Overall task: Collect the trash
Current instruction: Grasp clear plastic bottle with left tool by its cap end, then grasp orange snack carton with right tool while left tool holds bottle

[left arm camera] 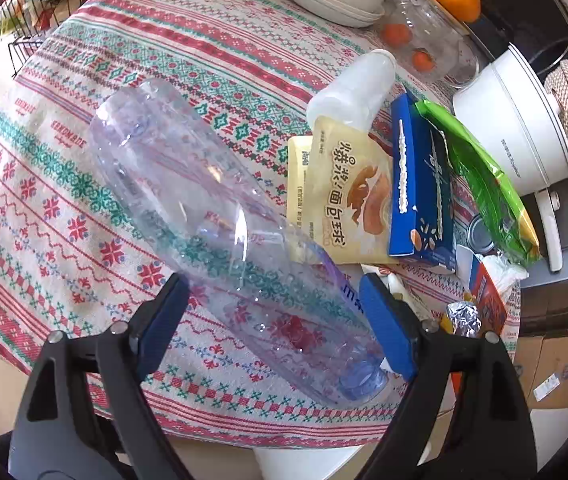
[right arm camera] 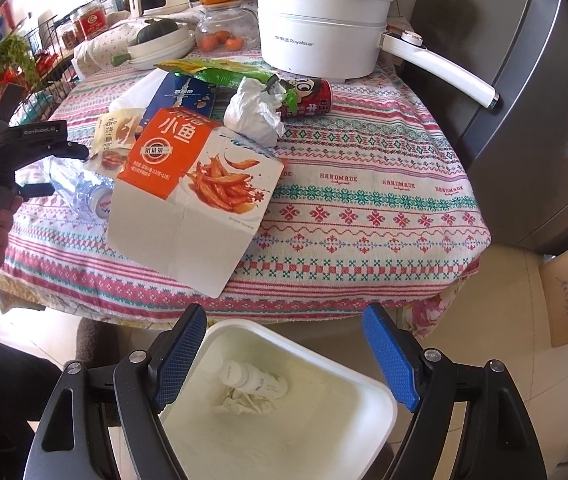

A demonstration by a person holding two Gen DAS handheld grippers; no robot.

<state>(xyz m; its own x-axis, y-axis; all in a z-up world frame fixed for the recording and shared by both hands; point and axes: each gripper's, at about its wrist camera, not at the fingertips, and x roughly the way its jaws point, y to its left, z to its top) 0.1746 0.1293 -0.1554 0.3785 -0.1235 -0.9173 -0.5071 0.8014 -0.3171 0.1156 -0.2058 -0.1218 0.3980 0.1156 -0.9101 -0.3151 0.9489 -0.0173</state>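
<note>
A clear empty plastic bottle [left arm camera: 212,216] lies on the patterned tablecloth [left arm camera: 64,184], its neck end between the fingers of my left gripper [left arm camera: 272,304]. The jaws stand wide around it and I cannot tell whether the pads touch it. The bottle also shows in the right wrist view [right arm camera: 84,192], next to the left gripper [right arm camera: 44,152]. My right gripper [right arm camera: 284,356] is open and empty above a white bin [right arm camera: 363,432] that holds a small white bottle [right arm camera: 252,378] and crumpled tissue [right arm camera: 244,404].
On the table lie a yellow snack pouch [left arm camera: 347,196], a blue box [left arm camera: 419,184], a green bag [left arm camera: 479,180], an orange-and-white carton [right arm camera: 192,200], a tissue wad [right arm camera: 256,112] and a red can [right arm camera: 311,98]. A white pot [right arm camera: 323,28], bowls and oranges stand behind.
</note>
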